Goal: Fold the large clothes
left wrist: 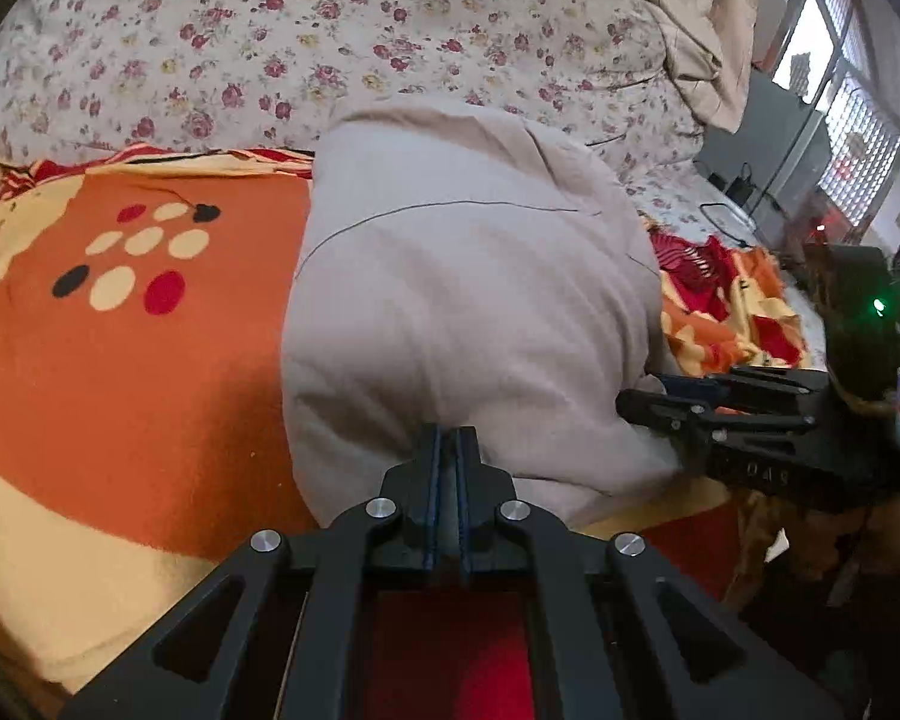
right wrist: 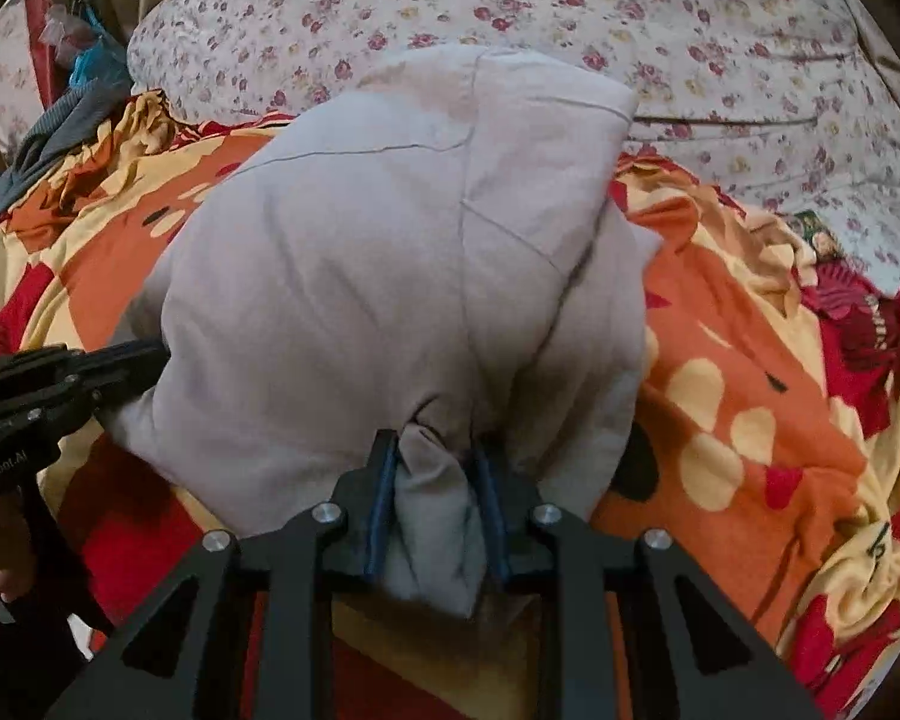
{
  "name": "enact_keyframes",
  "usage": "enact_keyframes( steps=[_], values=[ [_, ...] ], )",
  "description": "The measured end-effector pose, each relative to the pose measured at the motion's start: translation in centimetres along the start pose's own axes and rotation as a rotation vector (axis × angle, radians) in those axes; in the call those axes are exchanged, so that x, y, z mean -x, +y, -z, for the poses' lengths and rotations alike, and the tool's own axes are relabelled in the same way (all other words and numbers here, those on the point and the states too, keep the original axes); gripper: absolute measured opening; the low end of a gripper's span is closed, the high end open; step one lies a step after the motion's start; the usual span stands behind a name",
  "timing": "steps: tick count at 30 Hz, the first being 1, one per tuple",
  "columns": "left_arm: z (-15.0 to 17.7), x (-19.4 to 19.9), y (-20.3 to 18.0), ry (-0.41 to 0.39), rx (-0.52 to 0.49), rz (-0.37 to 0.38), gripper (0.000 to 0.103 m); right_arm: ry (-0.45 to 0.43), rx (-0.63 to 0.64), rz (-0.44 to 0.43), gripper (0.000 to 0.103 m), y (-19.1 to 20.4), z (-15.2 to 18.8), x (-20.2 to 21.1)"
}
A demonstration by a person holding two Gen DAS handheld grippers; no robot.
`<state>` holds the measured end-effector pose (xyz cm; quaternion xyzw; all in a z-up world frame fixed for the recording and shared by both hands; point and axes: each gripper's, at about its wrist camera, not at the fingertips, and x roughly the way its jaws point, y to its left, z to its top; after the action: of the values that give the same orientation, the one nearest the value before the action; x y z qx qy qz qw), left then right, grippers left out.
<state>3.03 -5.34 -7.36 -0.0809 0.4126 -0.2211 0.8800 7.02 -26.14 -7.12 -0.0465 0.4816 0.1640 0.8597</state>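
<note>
A light grey garment (left wrist: 462,300) lies folded in a thick bundle on an orange, red and cream blanket (left wrist: 120,372). It also shows in the right wrist view (right wrist: 354,300). My left gripper (left wrist: 448,438) is shut at the garment's near edge, its jaws pressed together on the cloth. My right gripper (right wrist: 435,450) is shut on a thick bunch of the garment's near edge. In the left wrist view the right gripper (left wrist: 636,402) grips the garment's right side. In the right wrist view the left gripper (right wrist: 156,351) touches its left side.
A floral quilt (left wrist: 330,48) lies piled behind the garment. Beige bedding (left wrist: 690,12) and a window (left wrist: 852,120) are at the back right. Dark cables and a box (left wrist: 744,186) lie on the bed's right. Grey and teal clothes (right wrist: 60,120) are heaped at the left.
</note>
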Motion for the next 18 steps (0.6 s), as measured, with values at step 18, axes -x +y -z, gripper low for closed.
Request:
enact_keyframes(
  steps=[18],
  values=[
    [-8.6,5.0,-0.9,-0.188,-0.04,-0.038,0.003,-0.174,-0.322,0.129,0.028,-2.0,-14.9,-2.3]
  ],
)
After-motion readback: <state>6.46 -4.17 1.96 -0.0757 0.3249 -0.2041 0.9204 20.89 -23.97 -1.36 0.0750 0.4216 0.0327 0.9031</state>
